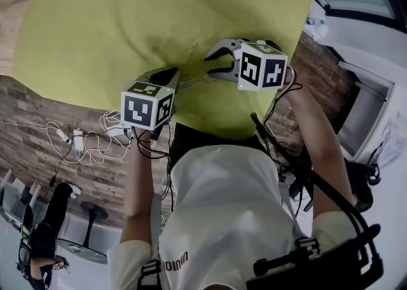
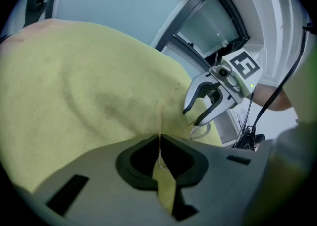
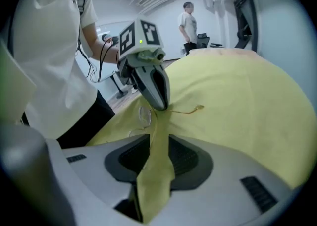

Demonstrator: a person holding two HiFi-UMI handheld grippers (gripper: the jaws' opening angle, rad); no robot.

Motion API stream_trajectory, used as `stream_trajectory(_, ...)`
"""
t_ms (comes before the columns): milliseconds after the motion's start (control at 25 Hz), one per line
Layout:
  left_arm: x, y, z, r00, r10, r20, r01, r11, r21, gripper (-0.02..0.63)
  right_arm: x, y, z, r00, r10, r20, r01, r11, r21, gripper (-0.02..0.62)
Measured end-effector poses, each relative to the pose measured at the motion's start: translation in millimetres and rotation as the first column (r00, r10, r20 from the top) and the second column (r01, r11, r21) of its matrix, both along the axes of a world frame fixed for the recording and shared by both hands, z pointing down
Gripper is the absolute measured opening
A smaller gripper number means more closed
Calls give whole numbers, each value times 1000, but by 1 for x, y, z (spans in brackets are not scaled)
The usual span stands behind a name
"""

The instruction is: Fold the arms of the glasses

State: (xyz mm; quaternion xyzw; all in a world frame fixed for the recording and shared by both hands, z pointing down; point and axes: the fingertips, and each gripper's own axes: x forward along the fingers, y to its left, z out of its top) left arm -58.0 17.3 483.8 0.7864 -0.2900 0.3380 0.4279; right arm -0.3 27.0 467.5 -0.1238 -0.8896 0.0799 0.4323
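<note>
The left gripper [image 2: 159, 138] had its jaws pressed nearly together on a thin wire part of the glasses [image 3: 143, 116], close to the lenses. Only a slit of the yellow-green cloth [image 1: 127, 21] showed behind the pads. From that grip one temple arm [image 3: 190, 111] stretched out flat over the cloth, away from the person, unfolded, its tip slightly curled.

The right gripper [image 3: 157, 138] stood with its jaws spread apart, their pads pressing on nothing. Cloth showed in the gap between them. Its tips hung just above the lenses, facing the left gripper at close range. A thin wire line seemed to run toward that gap, but whether it reached between the pads could not be told.

Both grippers pointed steeply down at the surface, tips angled toward each other, marker cubes turned up toward the head camera. The glasses lay between them near the surface's near edge, the one beside the person's body.

The left forearm [image 1: 137, 187] rose almost straight from the person's side. The right forearm [image 1: 318, 136] reached further forward, so the right gripper sat deeper over the cloth than the left.
</note>
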Motion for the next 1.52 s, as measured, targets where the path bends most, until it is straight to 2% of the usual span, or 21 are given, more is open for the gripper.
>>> stream_trajectory(200, 0, 2, 0, 1000, 4, 7, -4, 1000, 4, 28, 1, -2, -9, 985, 128, 114, -114, 987, -115, 129)
stream_trajectory(280, 2, 4, 0, 999, 27, 20, -28, 1000, 8, 28, -3, -9, -19, 954, 226, 196, -187, 962, -199, 129)
stream_trajectory(360, 5, 5, 0, 999, 37, 14, -37, 999, 5, 28, -4, -17, -24, 926, 295, 236, -236, 940, -248, 129)
stream_trajectory(840, 8, 6, -1, 995, 94, 14, -94, 996, 1, 27, 20, -19, -37, 934, 295, 201, -274, 954, -122, 121)
stream_trajectory(1120, 12, 12, -2, 985, 173, 0, -173, 985, 5, 27, 32, -11, -41, 912, 355, 204, -342, 935, -97, 75)
stream_trajectory(1280, 16, 16, -1, 971, 238, 1, -238, 971, -10, 28, 38, -7, -42, 898, 394, 198, -381, 919, -101, 72)
stream_trajectory(1520, 19, 22, 2, 951, 310, -15, -310, 949, -51, 28, 42, 11, -35, 897, 412, 158, -402, 911, -97, 72)
